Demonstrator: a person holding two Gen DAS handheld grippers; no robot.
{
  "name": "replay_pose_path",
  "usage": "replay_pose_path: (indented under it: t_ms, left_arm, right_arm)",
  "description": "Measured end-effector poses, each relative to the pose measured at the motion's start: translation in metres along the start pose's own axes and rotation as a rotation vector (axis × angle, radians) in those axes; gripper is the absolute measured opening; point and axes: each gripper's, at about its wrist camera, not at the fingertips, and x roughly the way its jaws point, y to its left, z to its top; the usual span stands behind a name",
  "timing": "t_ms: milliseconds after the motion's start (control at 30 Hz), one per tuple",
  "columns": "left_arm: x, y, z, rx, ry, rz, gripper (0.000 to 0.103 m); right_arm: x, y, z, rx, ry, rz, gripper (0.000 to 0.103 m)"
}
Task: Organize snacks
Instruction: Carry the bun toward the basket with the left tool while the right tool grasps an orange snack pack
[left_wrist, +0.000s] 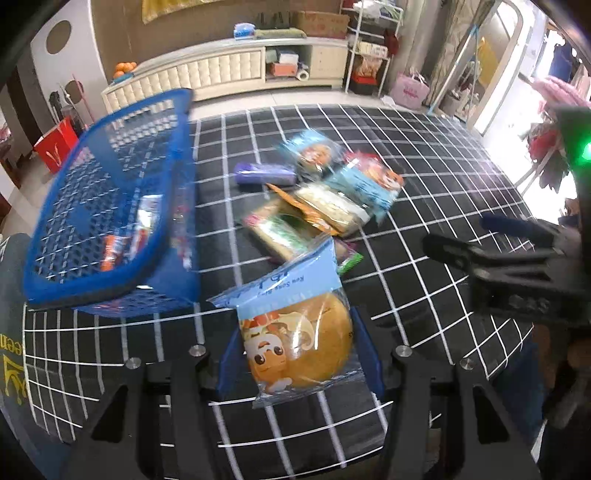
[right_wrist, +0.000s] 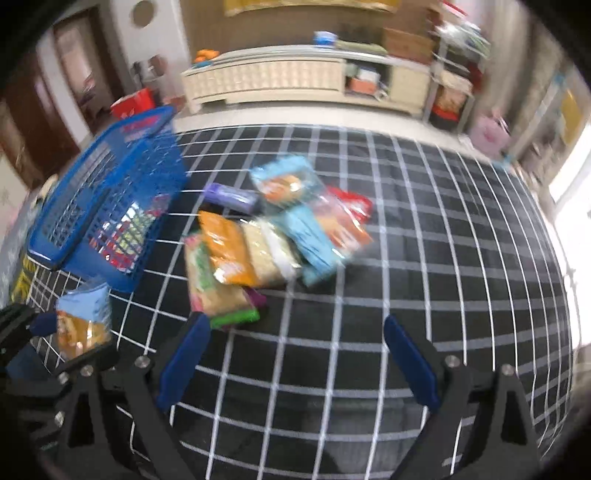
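Bun pack (left_wrist: 295, 332) pinched in left tool (left_wrist: 299, 354); right view shows right tool (right_wrist: 295, 358) spread, holding nothing. Basket (left_wrist: 110, 192) far left, snack pile (right_wrist: 273, 236) beyond.

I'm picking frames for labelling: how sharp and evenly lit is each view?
Left wrist view: the held bun packet is crisp; the blue plastic basket smears; window glare at right. Right wrist view: the snack pile is blurred throughout; right edge overexposed.
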Motion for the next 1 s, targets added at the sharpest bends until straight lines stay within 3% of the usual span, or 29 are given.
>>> replay_pose_path:
  t_ms: [167, 267, 333, 567, 633, 800, 1000]
  left_arm:
    - [-0.021, 0.031, 0.003, -0.034, -0.054, 0.026, 0.052]
    - [-0.041, 0.043, 0.006, -0.033, -0.095, 0.052, 0.052]
    - [-0.048, 0.051, 0.013, -0.033, -0.118, 0.053, 0.052]
    - [-0.050, 0.071, 0.033, -0.032, -0.156, 0.068, 0.052]
    - [-0.044, 0.075, 0.038, -0.038, -0.154, 0.067, 0.052]
    - [-0.041, 0.081, 0.040, -0.036, -0.161, 0.063, 0.052]
    - [-0.041, 0.092, 0.039, -0.054, -0.164, 0.035, 0.052]
  right_arm:
    - [0.024, 0.037, 0.022, -0.099, 0.025, 0.029, 0.095]
    - [0.041, 0.056, 0.031, -0.140, 0.045, 0.010, 0.085]
    - [0.056, 0.063, 0.035, -0.143, 0.074, 0.009, 0.072]
    - [0.094, 0.067, 0.045, -0.121, 0.138, -0.032, 0.046]
    - [0.103, 0.065, 0.044, -0.114, 0.163, -0.042, 0.021]
    - [0.095, 0.057, 0.041, -0.067, 0.125, -0.027, 0.018]
    - [0.047, 0.057, 0.046, -0.018, 0.012, 0.023, 0.017]
